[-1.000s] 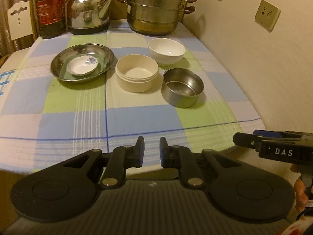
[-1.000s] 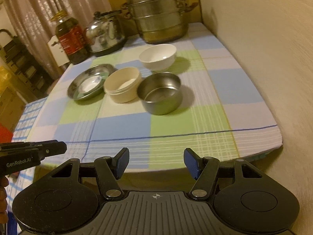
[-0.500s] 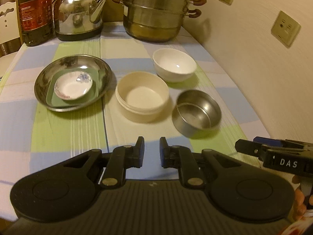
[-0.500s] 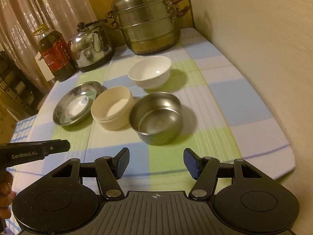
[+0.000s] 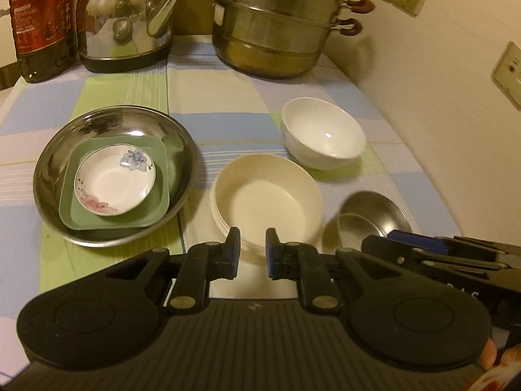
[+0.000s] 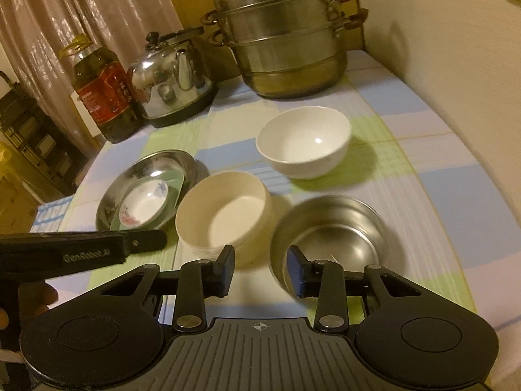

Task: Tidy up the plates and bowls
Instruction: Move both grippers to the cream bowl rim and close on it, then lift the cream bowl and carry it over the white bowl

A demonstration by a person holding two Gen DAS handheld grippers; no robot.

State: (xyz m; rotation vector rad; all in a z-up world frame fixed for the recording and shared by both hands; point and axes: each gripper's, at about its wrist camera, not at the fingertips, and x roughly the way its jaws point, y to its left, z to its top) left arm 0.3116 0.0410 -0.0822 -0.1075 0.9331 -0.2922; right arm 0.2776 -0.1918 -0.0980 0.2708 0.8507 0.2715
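The left tongs (image 5: 253,250), nearly closed and empty, hang before the round cream plastic bowl (image 5: 267,200). The right tongs (image 6: 260,268) are closing astride the near rim of the round stainless steel bowl (image 6: 329,231), not yet pinching it. On the checked counter (image 6: 423,189), a flowered white saucer (image 5: 114,179) sits on a green square plate (image 5: 114,220) inside a steel dish (image 5: 55,163). Beyond stands a white ceramic bowl (image 6: 303,141).
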